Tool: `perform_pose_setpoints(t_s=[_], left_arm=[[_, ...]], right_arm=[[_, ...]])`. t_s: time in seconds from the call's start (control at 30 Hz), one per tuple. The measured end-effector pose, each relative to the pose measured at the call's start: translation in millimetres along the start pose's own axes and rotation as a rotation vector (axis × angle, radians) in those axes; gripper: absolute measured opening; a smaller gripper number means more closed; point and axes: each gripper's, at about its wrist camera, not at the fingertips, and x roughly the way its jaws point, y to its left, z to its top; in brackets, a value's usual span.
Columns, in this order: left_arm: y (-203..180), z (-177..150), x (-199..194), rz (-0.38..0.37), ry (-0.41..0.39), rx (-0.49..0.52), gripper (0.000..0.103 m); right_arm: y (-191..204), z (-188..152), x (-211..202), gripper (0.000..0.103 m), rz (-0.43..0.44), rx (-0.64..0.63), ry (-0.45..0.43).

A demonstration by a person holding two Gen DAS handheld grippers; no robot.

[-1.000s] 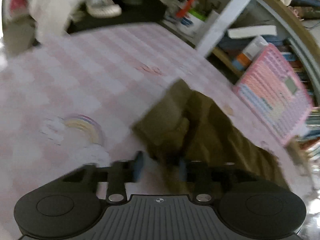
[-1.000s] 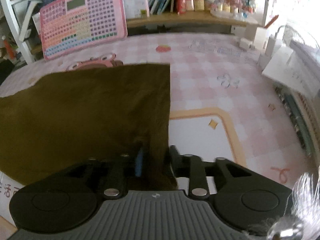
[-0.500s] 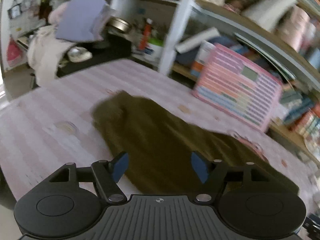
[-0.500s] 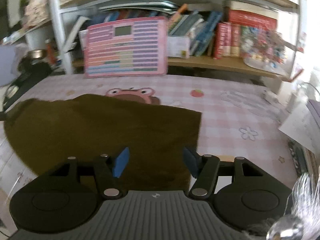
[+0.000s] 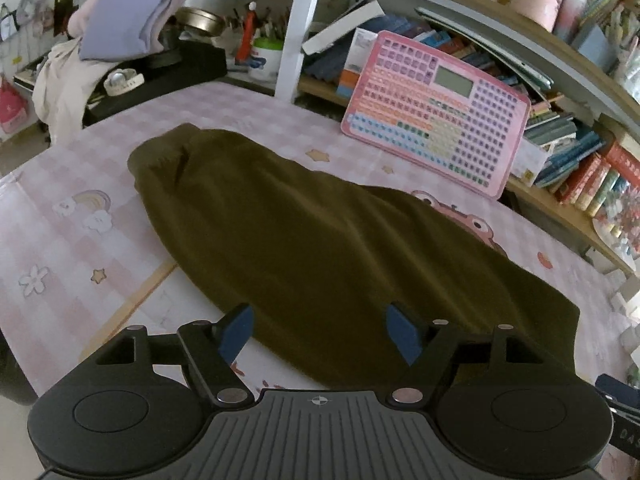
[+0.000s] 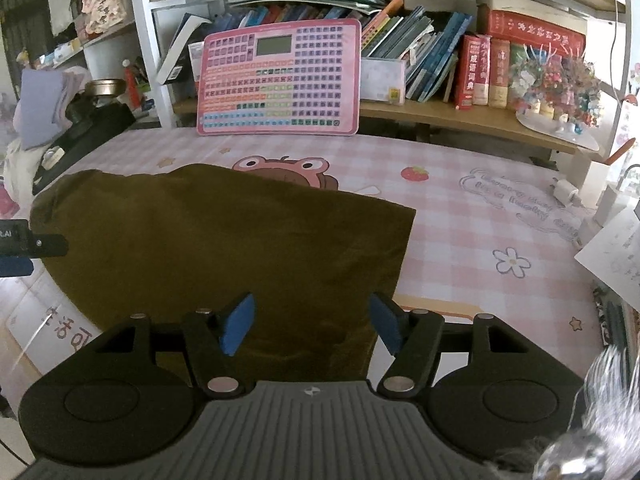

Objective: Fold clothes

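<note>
An olive-brown garment (image 5: 320,240) lies spread flat on the pink checked table cover (image 5: 80,184), folded lengthwise, its bunched end at the far left. My left gripper (image 5: 320,334) hovers over its near edge, jaws still opening, nothing between the blue pads. In the right wrist view the same garment (image 6: 224,248) fills the left half of the table. My right gripper (image 6: 310,328) hangs above its near right corner, jaws also opening, with no cloth gripped. The left gripper's fingertip shows at the left edge (image 6: 16,266).
A pink keyboard toy (image 6: 280,80) leans against the shelf of books (image 6: 480,68) behind the table. A lavender cloth pile (image 5: 124,28) and black items sit at the far left. Paper sheets (image 6: 616,252) and small white chargers (image 6: 564,192) lie on the right side.
Both grippers let go of the garment and opened. The left one pulled back and rose from the bunched end; the cloth now lies flat. The right view tilted up.
</note>
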Motion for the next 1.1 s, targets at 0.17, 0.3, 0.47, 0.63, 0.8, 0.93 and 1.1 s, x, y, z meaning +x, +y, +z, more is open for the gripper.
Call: perform_pose_setpoints(t_s=[0.17,0.3,0.47,0.63,0.8,0.93,1.1], left_arm=[[-6.1,-5.8,-3.2,0.022,0.01,-0.011,0.077],[-12.1,-8.5,-5.2,0.03,0.017,-0.002,0.077],[-16.2,-9.8,-5.8,0.039,0.023,0.006,0.077],[-15.9,-10.3,-5.4,0.042,0.028,0.001,0.077],[-9.1,-12.0,-3.8,0.036,0.037,-0.01,0.077],[1.7,-11.3,-0.4,0.024,0.048,-0.02,0.078],[19.2,-7.5,6.1,-0.01,0.067,-0.018,0.079]], right_arm=[[-3.1,0.8,-0.2,0.064,0.027,-0.014,-0.002],[-4.7,0.2,0.5,0.067,0.048,-0.017,0.006],[-5.0,-1.1,-0.3,0.07,0.068,-0.021,0.015],[-3.8,-1.9,-0.7,0.072,0.073,-0.021,0.02],[1.6,-2.3,-0.4,0.073,0.067,-0.026,0.027],[10.1,-3.7,-0.8,0.074,0.052,-0.03,0.034],[24.5,-5.6,-0.6,0.078,0.011,-0.009,0.045]])
